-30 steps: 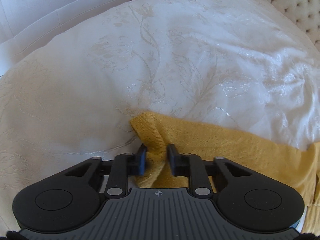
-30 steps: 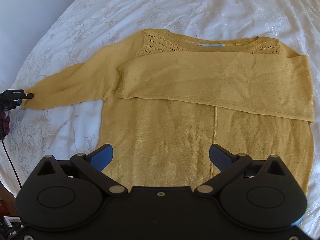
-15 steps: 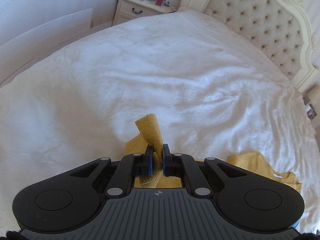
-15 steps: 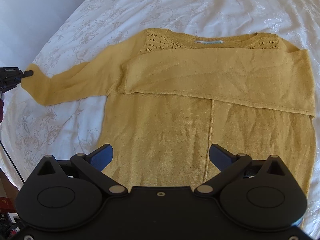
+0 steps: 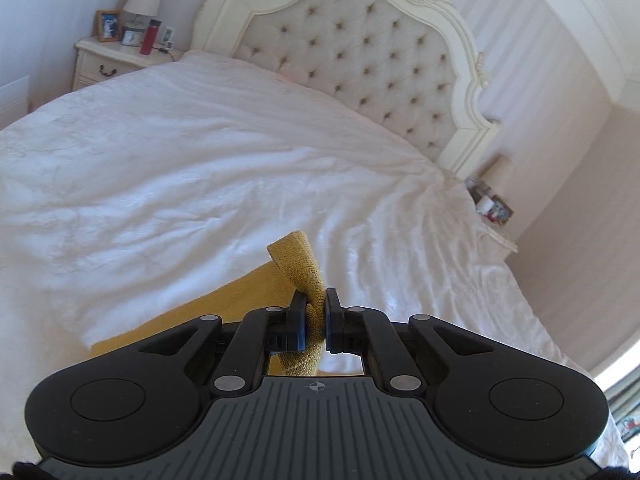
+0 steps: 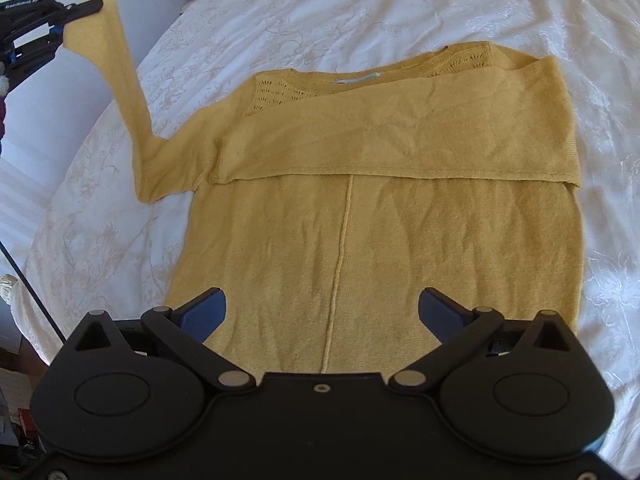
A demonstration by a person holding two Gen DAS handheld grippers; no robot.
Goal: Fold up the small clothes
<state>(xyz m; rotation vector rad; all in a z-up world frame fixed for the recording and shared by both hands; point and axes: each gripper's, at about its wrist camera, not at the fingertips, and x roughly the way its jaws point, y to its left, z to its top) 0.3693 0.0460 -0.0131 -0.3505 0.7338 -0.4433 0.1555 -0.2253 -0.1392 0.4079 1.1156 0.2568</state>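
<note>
While the left wrist view looks across a white bedspread [image 5: 200, 168] toward a tufted headboard [image 5: 360, 56], the left gripper [image 5: 316, 316] is clamped on the cuff [image 5: 298, 258] of a yellow sweater [image 5: 224, 304], its pads pressing the knit from both sides and the cuff end curling up beyond them. A nightstand [image 5: 108, 60] with a lamp, a framed photo and a red bottle stands beside the bed at upper left. In the right wrist view the right gripper [image 6: 322, 312] hovers over the lower body of the yellow sweater [image 6: 400, 240], its blue pads spread wide apart with nothing between them. The sweater lies flat on the bed, one sleeve folded across its chest [image 6: 400, 136], while the other sleeve [image 6: 120, 60] rises off the bedspread at upper left, its end held by the left gripper [image 6: 86, 6].
</note>
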